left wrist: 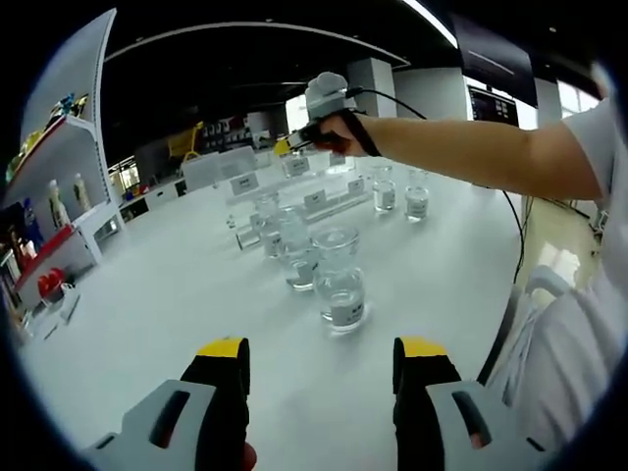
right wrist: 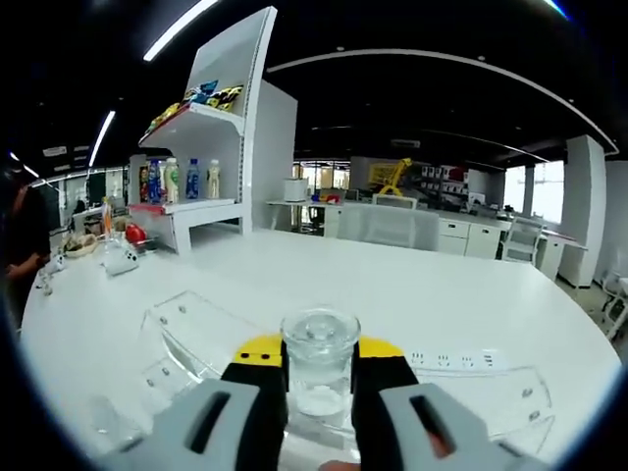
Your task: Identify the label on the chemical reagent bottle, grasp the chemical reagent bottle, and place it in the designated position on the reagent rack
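Several clear glass reagent bottles stand on the white table (left wrist: 177, 294), the nearest bottle (left wrist: 341, 287) just ahead of my left gripper (left wrist: 322, 355). That gripper is open with nothing between its yellow-tipped jaws. Farther back, a person's arm (left wrist: 471, 152) holds the right gripper (left wrist: 329, 103) above the clear acrylic rack (left wrist: 324, 201) with its white labels. In the right gripper view, my right gripper (right wrist: 319, 353) is shut on a clear glass bottle (right wrist: 319, 378), held upright over the transparent rack (right wrist: 191, 329). The bottle's label cannot be read.
A white shelf unit with drink bottles (right wrist: 191, 182) stands past the table's far left; the same shelf unit (left wrist: 59, 196) appears in the left gripper view. A white power strip (right wrist: 456, 361) lies behind the rack. A person (right wrist: 20, 245) stands at the left edge.
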`<state>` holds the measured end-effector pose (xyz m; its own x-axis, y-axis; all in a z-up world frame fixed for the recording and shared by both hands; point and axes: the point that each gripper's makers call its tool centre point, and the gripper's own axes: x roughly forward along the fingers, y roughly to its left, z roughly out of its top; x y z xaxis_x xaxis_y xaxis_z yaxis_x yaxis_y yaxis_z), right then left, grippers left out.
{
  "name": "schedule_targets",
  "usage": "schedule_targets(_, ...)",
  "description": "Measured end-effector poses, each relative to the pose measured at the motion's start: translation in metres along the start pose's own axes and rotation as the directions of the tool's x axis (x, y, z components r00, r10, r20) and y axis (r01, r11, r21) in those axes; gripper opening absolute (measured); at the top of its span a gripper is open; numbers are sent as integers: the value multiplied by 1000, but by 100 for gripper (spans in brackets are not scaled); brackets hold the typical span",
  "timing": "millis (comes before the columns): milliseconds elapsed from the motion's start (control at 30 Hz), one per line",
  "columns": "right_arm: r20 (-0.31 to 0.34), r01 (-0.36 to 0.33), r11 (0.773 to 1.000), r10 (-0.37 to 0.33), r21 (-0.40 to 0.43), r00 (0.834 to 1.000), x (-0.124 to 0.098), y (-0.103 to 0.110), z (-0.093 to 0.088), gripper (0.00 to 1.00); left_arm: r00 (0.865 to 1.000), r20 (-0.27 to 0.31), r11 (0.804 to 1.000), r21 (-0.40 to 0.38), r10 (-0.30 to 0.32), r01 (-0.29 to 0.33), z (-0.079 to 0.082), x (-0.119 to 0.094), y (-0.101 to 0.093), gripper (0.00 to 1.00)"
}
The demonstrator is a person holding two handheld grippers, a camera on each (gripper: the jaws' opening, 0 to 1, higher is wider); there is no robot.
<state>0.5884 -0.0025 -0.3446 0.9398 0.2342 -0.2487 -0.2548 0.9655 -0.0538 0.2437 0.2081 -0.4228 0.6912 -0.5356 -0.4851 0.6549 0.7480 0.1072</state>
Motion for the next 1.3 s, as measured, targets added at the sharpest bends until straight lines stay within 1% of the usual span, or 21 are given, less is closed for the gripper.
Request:
schedule_targets(100,-2,0,1000,0,-3,1000,2,-1,-4,22,1000,5,1000,-14,21,-21,0,-3,9,59)
schedule_targets(167,-14,-3,1000,3,0,1000,3,-3,-8,22,999,3,999,-21,32,-32,-1,-3,12,59)
schedule_targets(200,-2,-6,1000,6,14,1000,3,-3,-6,22,999,2,999,-23,35,-35,-1,-3,12,59)
schedule_targets(300,-5,-10,1000,10,16,1000,3,-4,-6,23,1000,-6,999,-23,30,-30,-3,-1,10,59)
schedule_targets(400,-1,-21,998,21,-52,1000,4,-2,-3,23,1000,-8,999,-19,25,-26,-4,-1,8,59)
schedule_targets(433,1,-23,998,23,-60,1000,4,-1,-2,23,1000,-6,999,-20,26,-26,-4,-1,8,59)
schedule_targets(533,-3,-16,1000,16,-24,1000,2,-4,-2,24,1000,-5,999,-27,22,-22,-5,-1,6,59)
schedule_targets(633,7,-23,999,23,-23,1000,1,-4,-3,25,1000,-21,1000,-25,14,-15,-10,0,5,59)
schedule_targets(700,7,-25,1000,25,-9,1000,1,-6,-3,28,1000,-18,999,-33,4,-5,-10,0,2,59)
schedule_targets(733,6,-26,1000,26,-8,1000,1,-7,-3,31,1000,-15,999,-36,3,-4,-9,-1,1,59)
schedule_targets(867,-17,-55,998,55,-16,998,-6,-3,-5,50,1000,-6,999,-32,7,-7,-6,-2,2,59)
schedule_targets(900,-24,-62,998,61,-20,998,-12,-1,-7,51,1000,3,999,-40,11,-11,-5,-2,3,59)
schedule_targets(933,-23,-73,997,72,-33,997,-19,1,-8,51,1000,19,998,-58,4,-3,-3,-2,3,58)
schedule_targets(1000,-19,-85,996,85,-31,996,-20,0,-10,52,997,61,992,-117,-41,48,4,-1,-5,58)
schedule_targets(1033,-26,-107,994,106,-29,994,-22,3,-12,52,995,80,989,-125,-66,76,8,-1,-10,58)
schedule_targets(1067,-37,-125,992,124,-30,992,-24,6,-14,53,993,85,990,-115,-78,87,11,-2,-14,58)
schedule_targets(1133,-26,-121,992,120,-31,992,-27,3,-13,54,992,90,990,-101,-85,94,14,-3,-20,58)
schedule_targets(1200,-19,-117,993,117,-33,993,-30,1,-11,53,993,88,992,-91,-83,91,14,-2,-21,58)
schedule_targets(1233,-18,-118,992,117,-32,993,-32,1,-11,53,993,87,992,-93,-82,90,14,-2,-20,58)
schedule_targets(1300,-34,-117,993,116,-35,993,-36,0,-12,53,990,108,985,-136,-92,106,16,-2,-21,58)
